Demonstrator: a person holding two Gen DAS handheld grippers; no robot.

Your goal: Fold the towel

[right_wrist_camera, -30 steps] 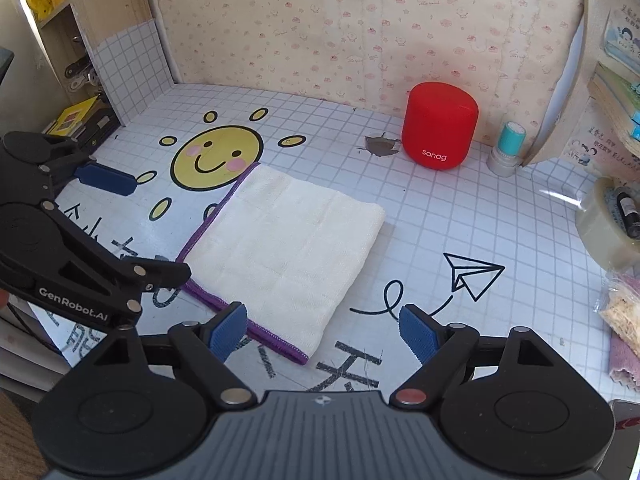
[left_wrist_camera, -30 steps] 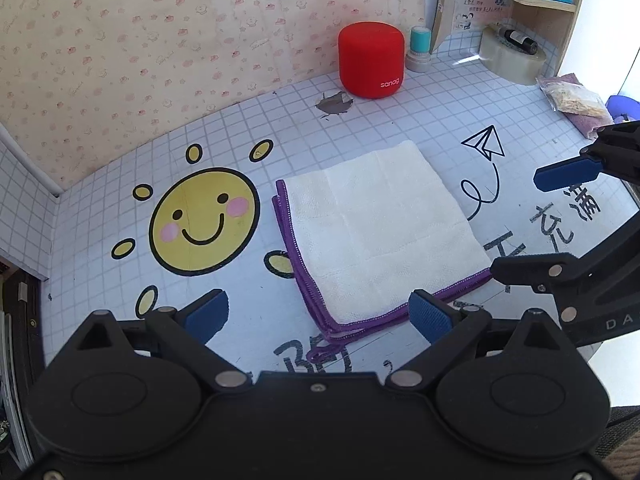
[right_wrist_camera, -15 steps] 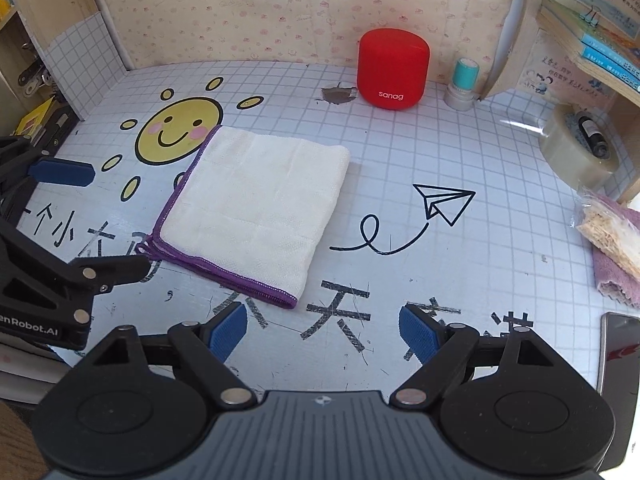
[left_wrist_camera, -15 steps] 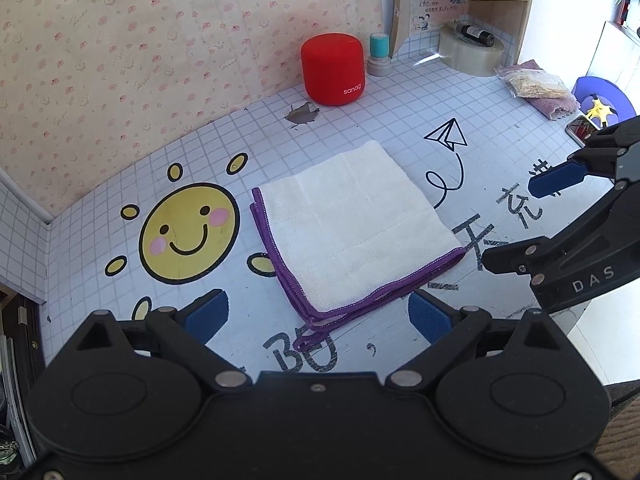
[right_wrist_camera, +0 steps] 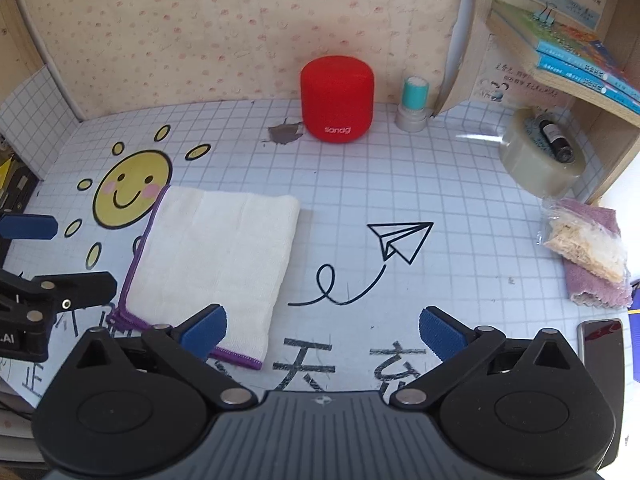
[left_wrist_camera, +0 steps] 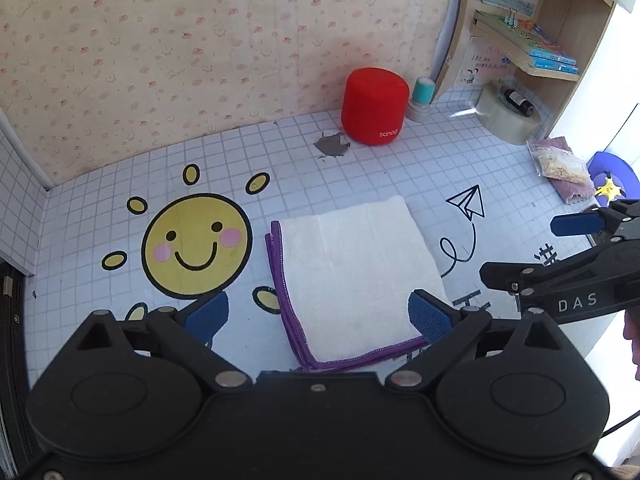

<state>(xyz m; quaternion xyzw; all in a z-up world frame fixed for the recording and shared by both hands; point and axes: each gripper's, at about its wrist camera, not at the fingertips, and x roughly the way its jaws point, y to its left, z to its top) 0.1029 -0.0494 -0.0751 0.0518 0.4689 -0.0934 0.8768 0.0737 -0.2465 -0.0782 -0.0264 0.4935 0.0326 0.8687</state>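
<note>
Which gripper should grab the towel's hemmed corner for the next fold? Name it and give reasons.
Left. The left gripper is open with the towel and its purple-hemmed near corner between its fingers. The right gripper is open too, but sits off the folded side.

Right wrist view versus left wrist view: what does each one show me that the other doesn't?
Only the right wrist view shows the dark phone at the table's right edge and the yellow object on the far left. Only the left wrist view shows the blue object with a yellow star past the table's right end. Both show the folded towel lying flat, the red speaker, tape roll, both open tongs, left and right, holding nothing.
</note>
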